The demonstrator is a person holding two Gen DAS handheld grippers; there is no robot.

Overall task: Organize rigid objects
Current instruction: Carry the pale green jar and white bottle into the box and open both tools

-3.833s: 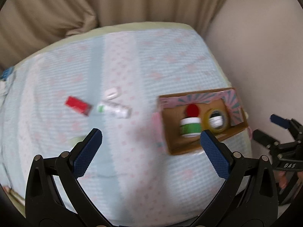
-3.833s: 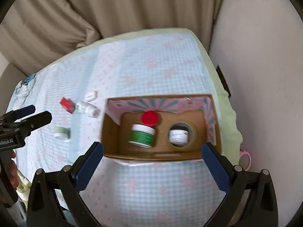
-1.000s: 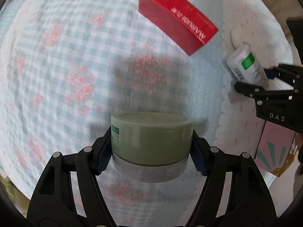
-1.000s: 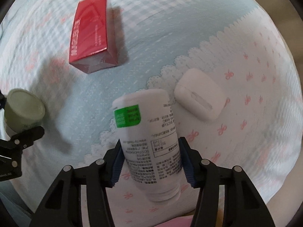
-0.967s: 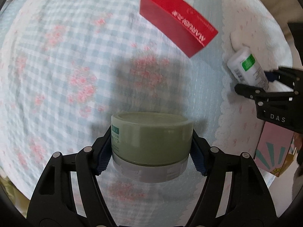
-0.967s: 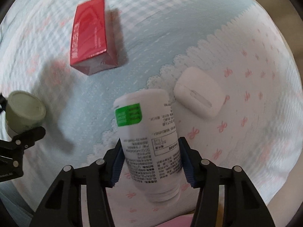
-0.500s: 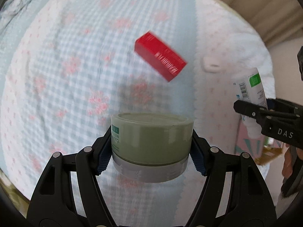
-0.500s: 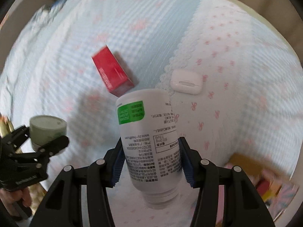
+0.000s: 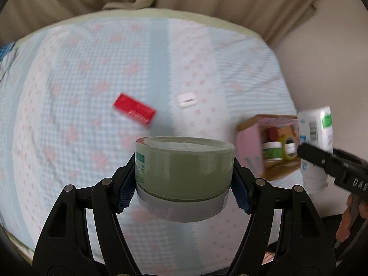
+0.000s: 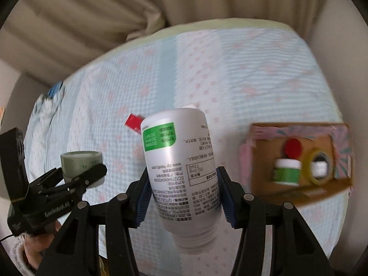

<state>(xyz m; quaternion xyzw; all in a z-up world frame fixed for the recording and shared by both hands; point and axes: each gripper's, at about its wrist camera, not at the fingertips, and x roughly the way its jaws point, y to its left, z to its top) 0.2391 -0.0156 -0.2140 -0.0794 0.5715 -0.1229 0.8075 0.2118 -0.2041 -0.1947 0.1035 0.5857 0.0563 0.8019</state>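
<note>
Both loads have risen off the checked bedspread (image 9: 69,92) since a second ago. Left gripper (image 9: 184,179) clamps the round sage-green cream jar (image 9: 185,161); right gripper (image 10: 181,195) clamps the white plastic bottle with green label (image 10: 179,161), cap downward. Open cardboard box with pink patterned lining (image 10: 299,184) already holds several items. Red rectangular carton (image 9: 134,110) and white oval case (image 9: 187,99) remain outside. Judged roughly half done.

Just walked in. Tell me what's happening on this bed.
A person is tidying small items into a cardboard box. The left gripper is shut on a green jar, held above the bedspread. The right gripper clamps a white bottle, also lifted. A red box and a white case lie on the bedspread.
</note>
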